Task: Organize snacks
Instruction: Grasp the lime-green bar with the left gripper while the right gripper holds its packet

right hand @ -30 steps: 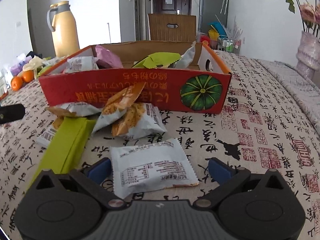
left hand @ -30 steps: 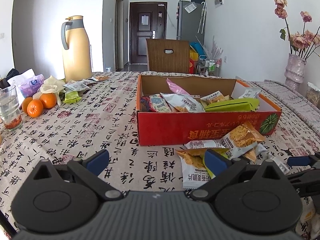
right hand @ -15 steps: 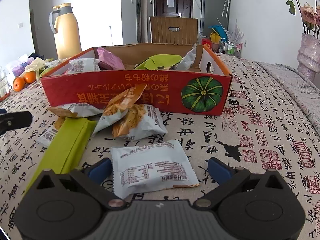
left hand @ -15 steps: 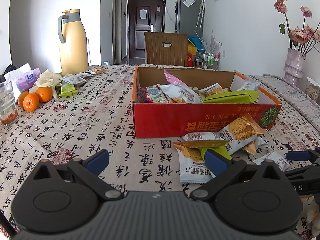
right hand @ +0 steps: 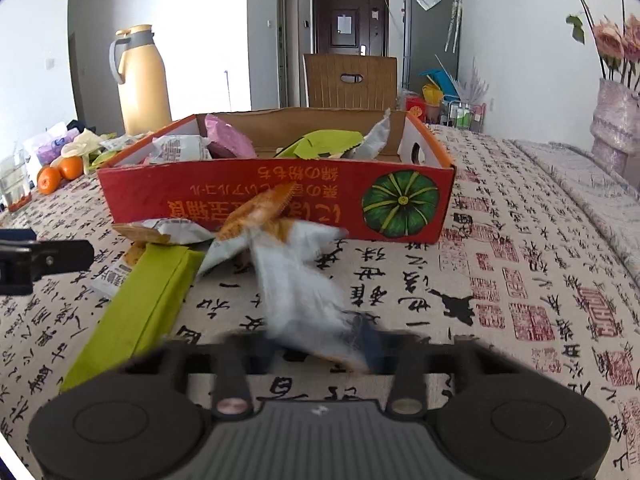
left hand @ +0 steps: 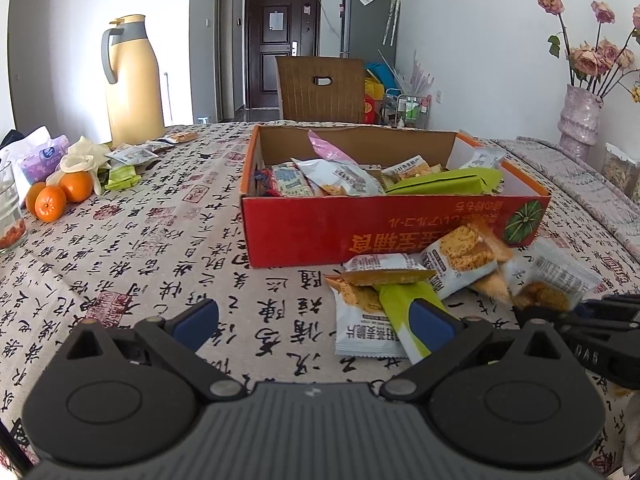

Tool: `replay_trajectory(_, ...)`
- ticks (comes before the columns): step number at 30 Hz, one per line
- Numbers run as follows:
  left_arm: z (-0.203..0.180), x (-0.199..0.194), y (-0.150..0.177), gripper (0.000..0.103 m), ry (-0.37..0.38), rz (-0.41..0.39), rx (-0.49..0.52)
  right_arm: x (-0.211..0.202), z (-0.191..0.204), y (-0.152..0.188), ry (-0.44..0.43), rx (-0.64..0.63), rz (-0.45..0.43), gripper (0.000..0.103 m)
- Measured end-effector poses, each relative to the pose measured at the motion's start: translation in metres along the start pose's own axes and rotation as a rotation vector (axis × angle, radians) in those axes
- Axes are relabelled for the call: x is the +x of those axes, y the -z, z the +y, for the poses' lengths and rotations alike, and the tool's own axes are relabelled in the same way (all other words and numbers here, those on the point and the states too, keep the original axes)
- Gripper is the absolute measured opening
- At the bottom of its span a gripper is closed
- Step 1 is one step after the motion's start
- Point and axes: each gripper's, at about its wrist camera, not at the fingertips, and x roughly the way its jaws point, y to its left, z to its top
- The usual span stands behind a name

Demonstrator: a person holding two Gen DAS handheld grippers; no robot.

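Pinching a white snack packet (right hand: 296, 304), the right hand-held gripper (right hand: 316, 348) tilts it up-left.

A bright, evenly daylit room is shown, with only soft shadows cast. Straight lines are bent by fisheye distortion, and corners are darkened. Motion blur is seen on the white snack packet (right hand: 304, 300) and right gripper (right hand: 316, 350).
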Motion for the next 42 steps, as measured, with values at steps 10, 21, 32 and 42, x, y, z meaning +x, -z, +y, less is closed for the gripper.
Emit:
replay_trajectory(10,-0.019,0.001,-0.002,0.103,0.018,0.035,0.023,-0.019,-0.007,0.005,0.010,0.044,-0.086,0.008)
replay_trajectory(21,-0.055,0.011,0.000,0.103,0.006,0.105,0.050,-0.043,-0.025,0.013,0.002,0.087,-0.178,0.008)
replay_trajectory(32,-0.086,0.026,0.006,0.080,-0.054,0.176,0.077,-0.050,-0.038,0.026,-0.050,0.124,-0.196,0.008)
replay_trajectory(42,-0.095,0.023,0.011,0.040,-0.082,0.193,0.099,-0.057,-0.041,0.034,-0.086,0.134,-0.207,0.008)
